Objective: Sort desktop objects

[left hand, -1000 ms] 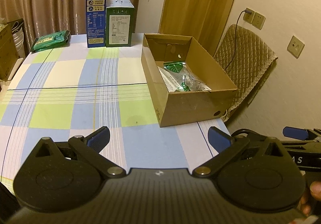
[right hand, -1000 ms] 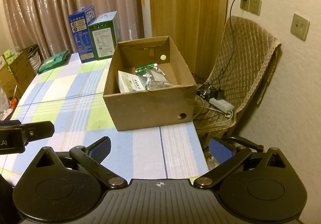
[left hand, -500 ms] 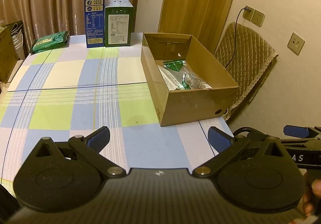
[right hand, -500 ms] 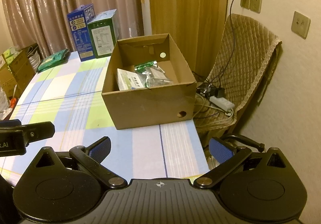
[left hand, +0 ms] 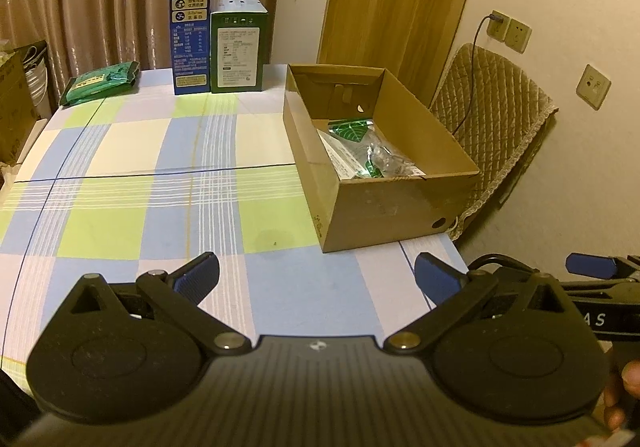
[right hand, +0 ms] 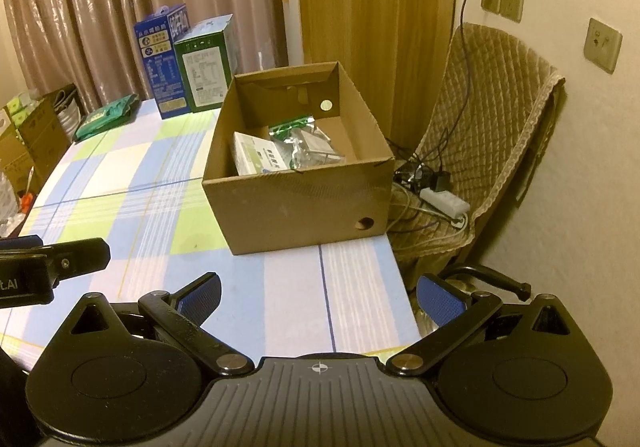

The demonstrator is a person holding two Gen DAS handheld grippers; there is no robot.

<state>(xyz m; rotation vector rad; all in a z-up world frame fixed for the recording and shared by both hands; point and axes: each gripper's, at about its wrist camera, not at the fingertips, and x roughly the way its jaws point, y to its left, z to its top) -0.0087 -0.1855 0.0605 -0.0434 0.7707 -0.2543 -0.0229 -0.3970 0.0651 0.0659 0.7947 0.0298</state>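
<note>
An open cardboard box (left hand: 400,211) (right hand: 296,203) stands at the table's right edge. Inside lie a white and green packet (right hand: 256,155) and a clear bag with a green leaf label (left hand: 352,129) (right hand: 304,143). A green flat pack (left hand: 100,81) (right hand: 106,117) lies at the far left. A blue carton (left hand: 191,39) (right hand: 162,59) and a green carton (left hand: 238,47) (right hand: 204,67) stand upright at the back. My left gripper (left hand: 316,277) is open and empty over the near table. My right gripper (right hand: 318,293) is open and empty near the front right corner.
The table wears a checked blue, green and white cloth (left hand: 140,187). A quilted chair (right hand: 492,119) with a power strip (right hand: 444,201) and cables stands right of the table. Cardboard boxes (right hand: 28,139) stand left of it. Curtains hang behind.
Both views have shifted only slightly; the box sits a little further off. Both grippers stay open and empty.
</note>
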